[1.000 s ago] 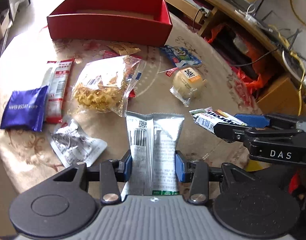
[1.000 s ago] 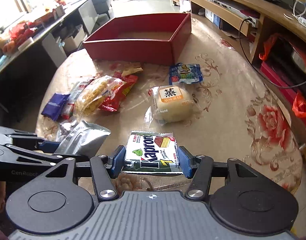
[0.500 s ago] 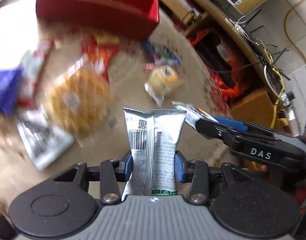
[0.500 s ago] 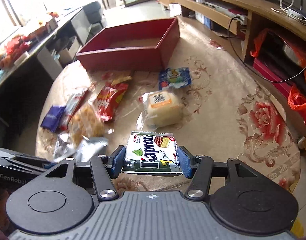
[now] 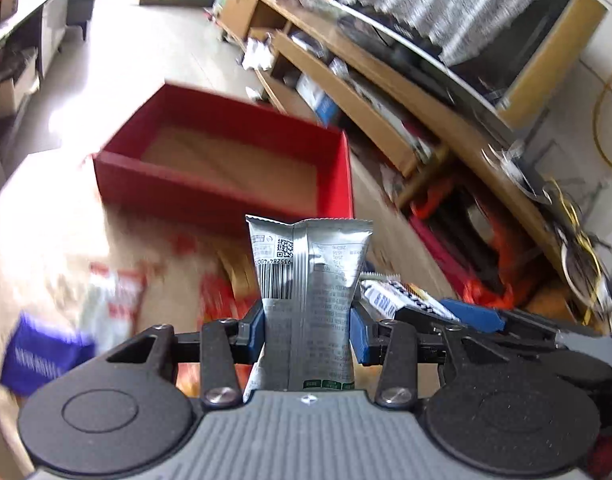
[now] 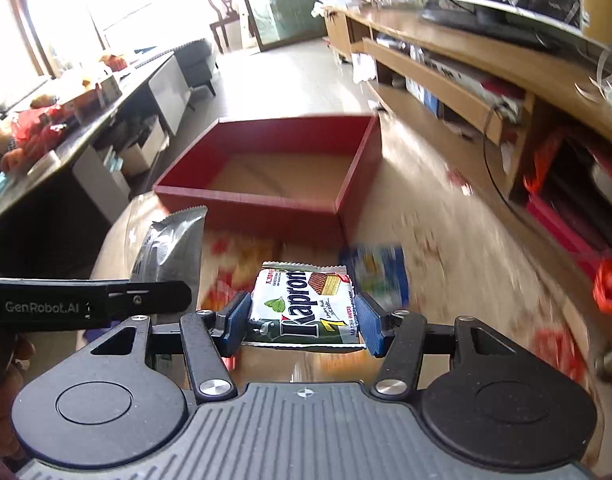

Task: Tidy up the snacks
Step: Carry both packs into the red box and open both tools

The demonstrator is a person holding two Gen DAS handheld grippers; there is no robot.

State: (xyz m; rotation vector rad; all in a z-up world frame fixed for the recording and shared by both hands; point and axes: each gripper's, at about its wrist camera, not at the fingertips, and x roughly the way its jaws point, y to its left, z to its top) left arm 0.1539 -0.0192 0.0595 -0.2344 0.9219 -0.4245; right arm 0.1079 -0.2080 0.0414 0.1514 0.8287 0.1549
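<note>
The left gripper (image 5: 307, 334) is clamped on a silver packet (image 5: 309, 280) standing upright at frame centre. The right gripper (image 6: 304, 322) squeezes a Kapron wafer pack (image 6: 304, 308) – lying flat between the blue pads (image 6: 237, 320). The red box (image 6: 266, 200) sits in the middle of both views, its brown floor bare. Blurred snacks (image 5: 118, 300) lie on the table (image 6: 445, 272) below it – in the left view's lower left.
</note>
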